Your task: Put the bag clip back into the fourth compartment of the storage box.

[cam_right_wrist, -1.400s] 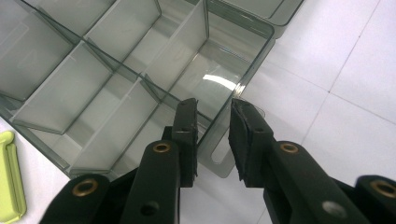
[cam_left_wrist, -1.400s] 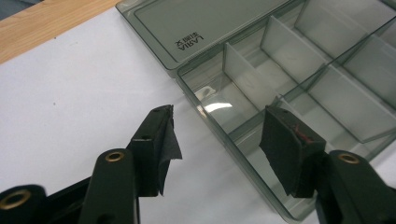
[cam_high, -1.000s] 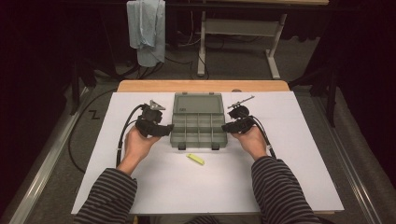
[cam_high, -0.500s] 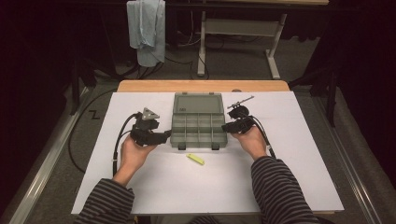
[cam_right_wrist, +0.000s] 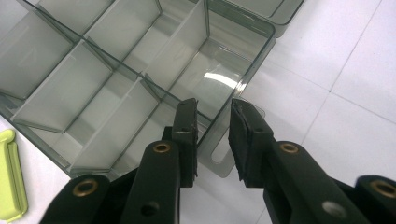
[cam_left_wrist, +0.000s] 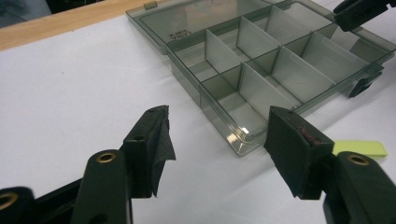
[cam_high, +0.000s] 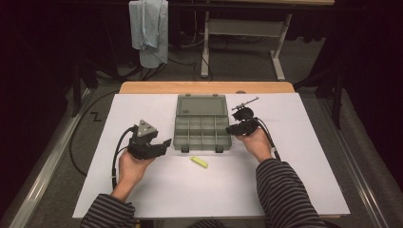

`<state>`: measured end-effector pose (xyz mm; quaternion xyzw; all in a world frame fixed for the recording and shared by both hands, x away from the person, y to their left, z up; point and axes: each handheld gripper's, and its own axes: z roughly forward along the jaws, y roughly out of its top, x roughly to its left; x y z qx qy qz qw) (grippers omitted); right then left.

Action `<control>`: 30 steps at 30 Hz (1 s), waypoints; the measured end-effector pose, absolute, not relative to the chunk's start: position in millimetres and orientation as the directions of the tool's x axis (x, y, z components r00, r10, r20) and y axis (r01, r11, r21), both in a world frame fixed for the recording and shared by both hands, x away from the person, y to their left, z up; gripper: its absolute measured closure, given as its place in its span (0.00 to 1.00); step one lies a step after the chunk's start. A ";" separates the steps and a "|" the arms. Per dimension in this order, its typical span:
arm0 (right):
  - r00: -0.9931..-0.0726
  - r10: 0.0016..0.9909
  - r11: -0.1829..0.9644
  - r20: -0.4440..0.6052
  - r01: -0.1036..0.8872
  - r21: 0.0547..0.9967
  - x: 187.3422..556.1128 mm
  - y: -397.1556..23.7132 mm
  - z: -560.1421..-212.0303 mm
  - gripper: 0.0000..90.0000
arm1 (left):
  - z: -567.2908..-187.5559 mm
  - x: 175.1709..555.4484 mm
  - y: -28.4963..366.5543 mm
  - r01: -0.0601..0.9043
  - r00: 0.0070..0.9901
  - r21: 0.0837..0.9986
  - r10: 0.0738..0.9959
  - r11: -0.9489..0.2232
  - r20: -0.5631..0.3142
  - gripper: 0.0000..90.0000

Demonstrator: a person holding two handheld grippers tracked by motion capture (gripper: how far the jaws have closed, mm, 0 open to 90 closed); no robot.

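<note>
A clear grey box (cam_high: 202,127) is lying open in the middle of the white surface (cam_high: 294,190), its lid (cam_high: 201,105) folded flat on the far side and its divided compartments showing empty.

The right claw (cam_high: 236,127) is sitting at the box's right edge. In the right gripper view, this claw (cam_right_wrist: 213,123) is straddling the box's side wall (cam_right_wrist: 219,135), one pad inside the corner compartment and the other outside it. The jaws are standing narrowly apart with the thin wall between them; whether the pads are actually pressing on the wall cannot be told, since a gap is showing on the outer side.

The left claw (cam_high: 164,144) is hovering just left of the box's near left corner, apart from it, held in the person's left hand (cam_high: 134,164). In the left gripper view, this claw (cam_left_wrist: 218,133) is gaping wide with nothing between its pads, and the box's near corner (cam_left_wrist: 240,142) is lying just beyond them.

A small yellow-green clip (cam_high: 198,162) is resting on the surface just in front of the box, near its middle. It is showing at the right edge of the left gripper view (cam_left_wrist: 362,148) and at the left edge of the right gripper view (cam_right_wrist: 11,175).

A thin tool (cam_high: 245,102) is lying beside the lid's right end.
</note>
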<state>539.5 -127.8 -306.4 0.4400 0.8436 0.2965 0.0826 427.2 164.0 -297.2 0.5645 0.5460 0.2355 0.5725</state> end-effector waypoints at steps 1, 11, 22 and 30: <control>-0.598 0.792 0.437 0.120 0.693 0.573 539.2 -127.8 -306.4 0.83 | -297.4 425.1 164.1 0.337 0.297 0.905 0.883 0.260 -0.364 0.44; -0.601 0.791 0.441 0.117 0.692 0.572 539.7 -127.2 -306.0 0.83 | -304.3 409.1 174.8 0.283 0.299 0.912 0.876 0.298 -0.379 0.44; -0.606 0.788 0.434 0.109 0.672 0.600 535.8 -128.6 -305.1 0.77 | -315.7 395.5 181.9 0.254 0.304 0.906 0.861 0.338 -0.407 0.44; -0.630 0.772 0.445 0.086 0.633 0.634 522.5 -131.0 -292.6 0.75 | -313.8 387.1 186.3 0.230 0.324 0.903 0.846 0.363 -0.423 0.43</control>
